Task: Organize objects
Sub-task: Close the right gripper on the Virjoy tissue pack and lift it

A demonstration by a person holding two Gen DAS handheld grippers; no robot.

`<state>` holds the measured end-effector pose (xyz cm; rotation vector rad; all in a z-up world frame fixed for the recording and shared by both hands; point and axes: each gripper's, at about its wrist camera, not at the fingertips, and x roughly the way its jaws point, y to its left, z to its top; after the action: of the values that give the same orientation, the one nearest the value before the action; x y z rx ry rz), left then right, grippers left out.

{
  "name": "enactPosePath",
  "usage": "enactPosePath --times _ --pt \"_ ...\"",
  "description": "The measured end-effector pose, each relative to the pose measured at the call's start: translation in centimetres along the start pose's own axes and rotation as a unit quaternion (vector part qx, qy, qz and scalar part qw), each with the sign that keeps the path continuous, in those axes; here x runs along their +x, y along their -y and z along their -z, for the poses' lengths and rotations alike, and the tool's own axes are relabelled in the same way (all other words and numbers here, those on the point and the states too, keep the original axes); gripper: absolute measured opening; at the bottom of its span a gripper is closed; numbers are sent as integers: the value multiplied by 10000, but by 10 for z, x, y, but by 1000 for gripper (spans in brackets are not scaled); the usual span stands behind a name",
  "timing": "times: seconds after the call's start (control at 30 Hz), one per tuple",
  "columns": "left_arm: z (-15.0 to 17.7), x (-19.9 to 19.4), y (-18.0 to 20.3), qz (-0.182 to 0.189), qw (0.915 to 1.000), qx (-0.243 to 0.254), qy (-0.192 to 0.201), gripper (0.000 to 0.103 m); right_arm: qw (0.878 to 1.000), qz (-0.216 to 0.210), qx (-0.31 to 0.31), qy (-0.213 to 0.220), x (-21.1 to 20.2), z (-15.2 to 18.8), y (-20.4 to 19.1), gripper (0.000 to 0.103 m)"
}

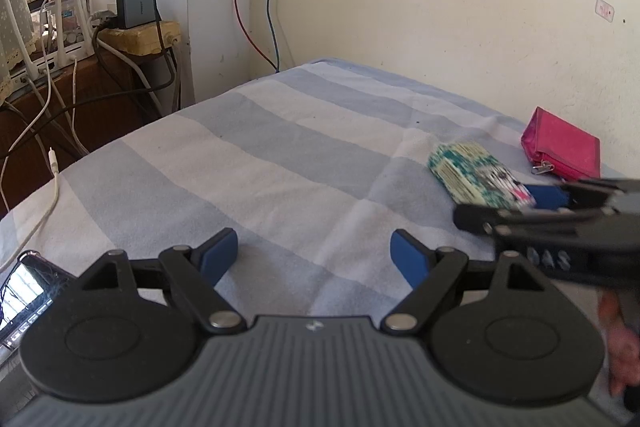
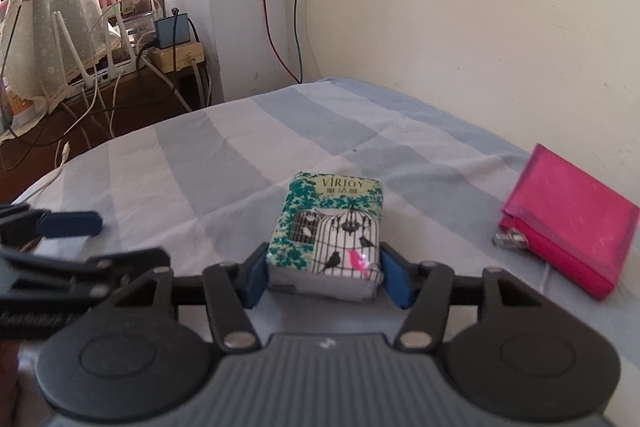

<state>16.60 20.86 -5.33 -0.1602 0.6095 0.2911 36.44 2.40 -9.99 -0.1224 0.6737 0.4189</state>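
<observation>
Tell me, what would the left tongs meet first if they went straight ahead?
Probably only the striped blanket: the left tongs stand open, pointing down at bare cloth. The tissue pack lies off to the right.

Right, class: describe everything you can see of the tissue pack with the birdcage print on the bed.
The tissue pack is a small soft rectangular packet in glossy plastic wrap. It is printed with teal foliage, two black birdcages, black birds and one pink bird, with the name VIRJOY in gold at the top. It lies flat, face up, on the blue-and-white checked bedspread, left of a pink wallet and apart from it. The right gripper has its blue pads against the pack's two sides at the near end.
</observation>
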Motion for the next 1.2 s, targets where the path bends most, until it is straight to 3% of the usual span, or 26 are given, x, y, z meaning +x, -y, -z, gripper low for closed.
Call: enactPosePath --times 0.6,0.83,1.2 --pt "1 4 7 -83 9995 304 -79 89 9997 -183 -131 -129 -121 87 -7 56" --pt "3 2 10 -153 9990 415 -83 90 9995 171 -269 74 -188 144 -12 56" --pt "9 -7 23 -371 9967 721 24 90 9951 801 548 186 -283 220 14 59"
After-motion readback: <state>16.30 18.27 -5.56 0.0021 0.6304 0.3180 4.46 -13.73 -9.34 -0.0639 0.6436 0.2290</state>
